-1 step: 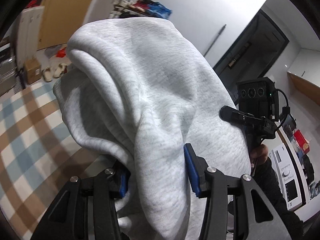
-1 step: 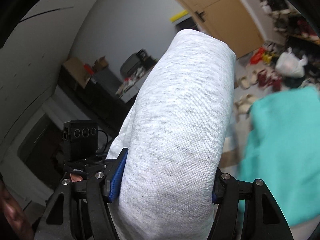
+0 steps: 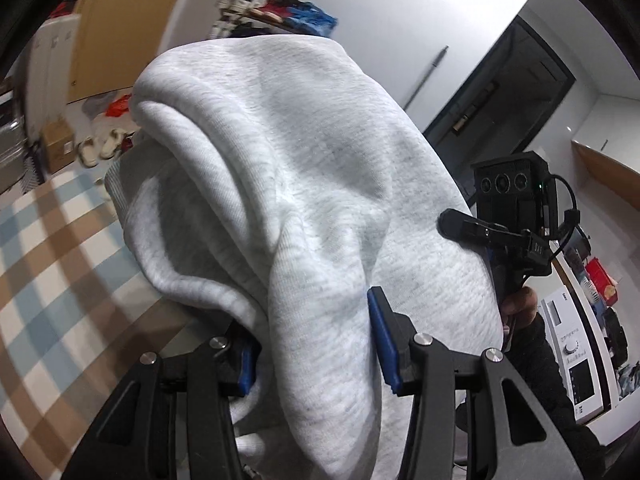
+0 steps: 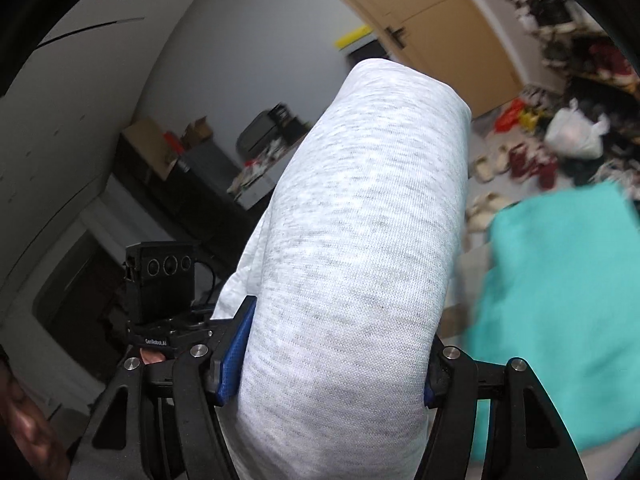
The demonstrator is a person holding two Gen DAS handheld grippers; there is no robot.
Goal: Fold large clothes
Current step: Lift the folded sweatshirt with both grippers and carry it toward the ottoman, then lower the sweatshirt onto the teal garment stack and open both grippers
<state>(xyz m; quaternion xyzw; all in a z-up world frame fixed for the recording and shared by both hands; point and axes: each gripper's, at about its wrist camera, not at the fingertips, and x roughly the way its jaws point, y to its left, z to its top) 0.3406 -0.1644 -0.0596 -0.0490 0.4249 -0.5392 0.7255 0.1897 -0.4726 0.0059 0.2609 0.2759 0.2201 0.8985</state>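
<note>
The grey sweatshirt (image 3: 304, 208) hangs in thick folds between your two grippers and fills the middle of both views. Your left gripper (image 3: 316, 344) has its blue pads pressed on a bunch of the cloth. Your right gripper (image 4: 332, 356) is clamped on a wide roll of the same sweatshirt (image 4: 360, 240) (its right pad is mostly hidden). At 4 o'clock in the right view lies a turquoise cloth (image 4: 560, 300); at 8 o'clock in the left view, a checked rug (image 3: 52, 264).

home, washing machine (image 3: 576, 364), shoes (image 4: 490, 162), checked rug (image 3: 48, 248)
</note>
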